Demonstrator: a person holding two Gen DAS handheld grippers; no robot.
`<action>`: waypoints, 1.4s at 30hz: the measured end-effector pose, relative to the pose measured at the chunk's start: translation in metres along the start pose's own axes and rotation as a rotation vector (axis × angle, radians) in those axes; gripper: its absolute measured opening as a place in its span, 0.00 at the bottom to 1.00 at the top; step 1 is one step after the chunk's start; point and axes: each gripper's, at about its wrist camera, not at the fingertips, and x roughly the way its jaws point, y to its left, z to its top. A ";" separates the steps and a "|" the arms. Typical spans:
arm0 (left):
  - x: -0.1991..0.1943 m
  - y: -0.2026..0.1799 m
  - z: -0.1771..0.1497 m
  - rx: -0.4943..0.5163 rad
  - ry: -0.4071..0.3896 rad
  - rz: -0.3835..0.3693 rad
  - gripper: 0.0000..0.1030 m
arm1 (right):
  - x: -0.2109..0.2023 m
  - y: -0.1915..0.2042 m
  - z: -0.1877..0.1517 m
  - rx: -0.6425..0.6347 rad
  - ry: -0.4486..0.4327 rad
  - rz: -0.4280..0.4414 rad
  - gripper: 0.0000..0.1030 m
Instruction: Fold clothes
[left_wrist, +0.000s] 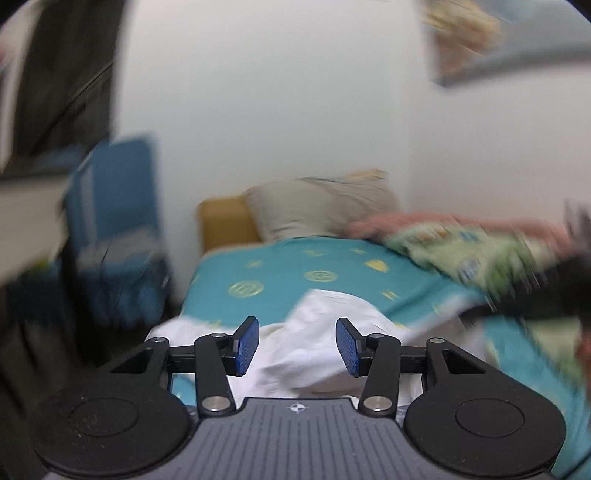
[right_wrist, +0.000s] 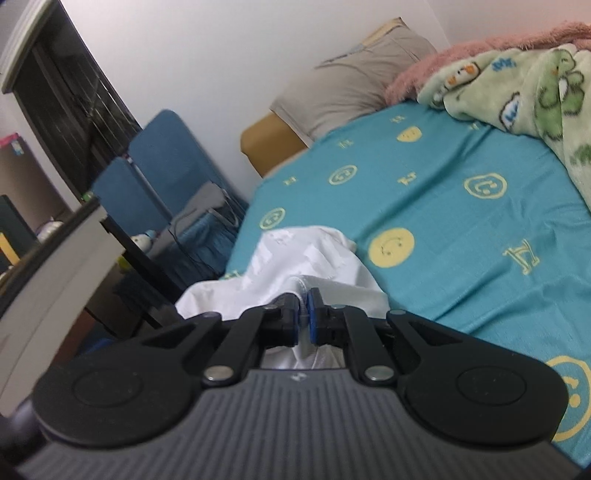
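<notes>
A white garment lies bunched near the front edge of the bed with the teal sheet. My left gripper is open and empty, its blue pads spread just above the cloth. In the right wrist view the same white garment is heaped at the bed's edge. My right gripper is shut on a fold of it, with cloth pinched between the blue pads. The right gripper shows blurred at the far right of the left wrist view.
A grey pillow and a green printed blanket with pink lining lie at the far end of the teal sheet. A blue chair and a dark desk stand left of the bed. A white wall is behind.
</notes>
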 end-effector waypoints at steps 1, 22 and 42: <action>0.008 -0.015 -0.004 0.068 0.010 -0.003 0.48 | -0.002 0.000 0.000 0.004 -0.004 0.004 0.08; -0.007 -0.058 -0.012 0.197 -0.098 0.364 0.70 | -0.011 -0.010 0.000 0.063 -0.034 -0.047 0.09; 0.007 -0.014 -0.001 0.037 -0.061 0.461 0.74 | 0.015 -0.011 -0.022 -0.110 0.133 -0.274 0.64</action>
